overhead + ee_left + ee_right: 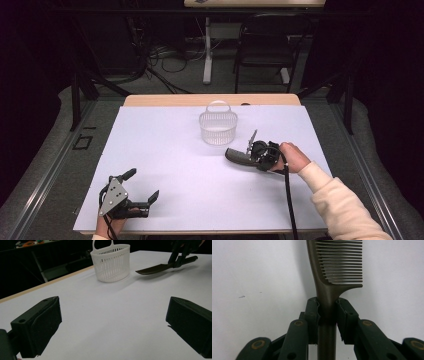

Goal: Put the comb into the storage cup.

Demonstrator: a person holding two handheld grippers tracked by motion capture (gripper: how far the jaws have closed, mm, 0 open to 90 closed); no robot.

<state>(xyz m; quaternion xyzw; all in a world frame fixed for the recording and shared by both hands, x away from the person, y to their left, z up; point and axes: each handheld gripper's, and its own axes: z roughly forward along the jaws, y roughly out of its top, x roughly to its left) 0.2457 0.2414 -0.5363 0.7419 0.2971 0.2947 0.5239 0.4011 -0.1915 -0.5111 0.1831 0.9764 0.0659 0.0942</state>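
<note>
White sheeting covers the counter (165, 165), dark room behind. Right tongs (327, 312) clamp a brown comb (337, 267) by its handle, near the white basket (218, 127). Left tongs (140, 187) gape empty at the near edge.

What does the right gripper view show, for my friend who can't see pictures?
The right gripper is shut on the handle of a dark comb, one black jaw on each side. The comb's teeth point to the right, over a white table.
</note>
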